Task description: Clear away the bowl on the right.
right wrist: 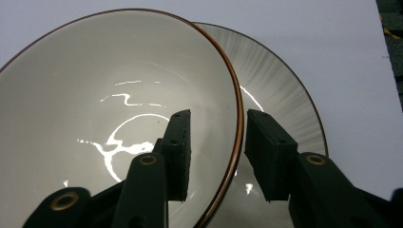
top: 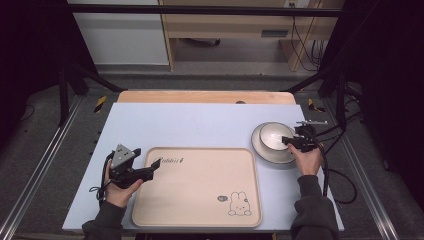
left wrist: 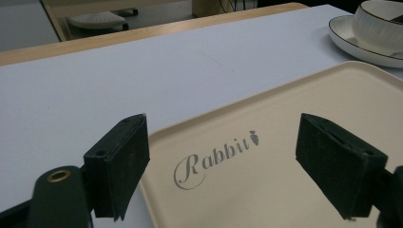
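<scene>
Fingers [right wrist: 178,142] straddle the white copper-rimmed ceramic bowl [right wrist: 95,104] rim at three o'clock, not yet clamped; left gripper [left wrist: 221,166] released.

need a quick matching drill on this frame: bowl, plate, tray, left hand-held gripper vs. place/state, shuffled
Things:
1. bowl
2. plate
3. tray
4. left hand-held gripper

Place or state:
A. beige, with a rabbit drawing in one corner
B. jaws wide open over the tray's left edge
C. under the bowl, on the table's right side
D. rim between the jaws of the right hand-held gripper

Pairs: 1-D, 2-C, 3-A, 4-B
</scene>
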Tool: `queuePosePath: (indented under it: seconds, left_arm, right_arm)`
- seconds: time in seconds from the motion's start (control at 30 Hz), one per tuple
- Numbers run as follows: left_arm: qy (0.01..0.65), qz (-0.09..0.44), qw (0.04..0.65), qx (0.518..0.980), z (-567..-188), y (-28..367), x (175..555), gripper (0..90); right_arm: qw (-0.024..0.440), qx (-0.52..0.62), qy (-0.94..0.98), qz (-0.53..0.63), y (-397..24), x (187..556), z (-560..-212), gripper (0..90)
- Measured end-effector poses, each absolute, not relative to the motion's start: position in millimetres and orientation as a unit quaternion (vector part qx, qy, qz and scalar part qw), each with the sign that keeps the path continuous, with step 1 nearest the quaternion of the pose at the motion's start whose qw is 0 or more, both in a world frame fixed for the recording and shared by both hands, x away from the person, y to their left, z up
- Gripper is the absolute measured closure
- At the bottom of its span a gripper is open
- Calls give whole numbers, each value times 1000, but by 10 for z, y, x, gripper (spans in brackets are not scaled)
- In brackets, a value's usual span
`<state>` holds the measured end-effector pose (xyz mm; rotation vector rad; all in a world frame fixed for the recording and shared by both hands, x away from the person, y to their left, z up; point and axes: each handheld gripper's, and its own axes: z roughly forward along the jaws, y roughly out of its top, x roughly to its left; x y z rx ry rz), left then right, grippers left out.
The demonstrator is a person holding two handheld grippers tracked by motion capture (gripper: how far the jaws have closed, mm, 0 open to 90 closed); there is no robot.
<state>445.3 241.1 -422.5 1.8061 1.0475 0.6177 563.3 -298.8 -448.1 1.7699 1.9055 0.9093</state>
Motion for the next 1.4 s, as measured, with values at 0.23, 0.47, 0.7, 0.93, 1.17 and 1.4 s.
queuePosePath:
  seconds: [0.23,0.47,0.7,0.93,1.17,1.4]
  left_arm:
    - [426,251,462,736,-4231,2406,4457,184]
    - [426,251,460,738,-4239,2403,4462,189]
    - [427,249,457,739,-4247,2395,4465,193]
    - [429,249,459,737,-4248,2408,4469,197]
    - [426,249,459,738,-4242,2399,4463,199]
    - [429,249,460,737,-4237,2407,4463,203]
  right_arm:
    - [177,634,685,314,-2977,5667,-4488,707]
    - [169,649,677,304,-2970,5690,-4471,760]
    - [155,665,660,315,-3000,5708,-4460,797]
    - [163,666,655,318,-2982,5691,-4411,825]
    - [182,658,659,316,-2921,5652,-4355,827]
    - [189,657,658,316,-2917,5634,-4332,828]
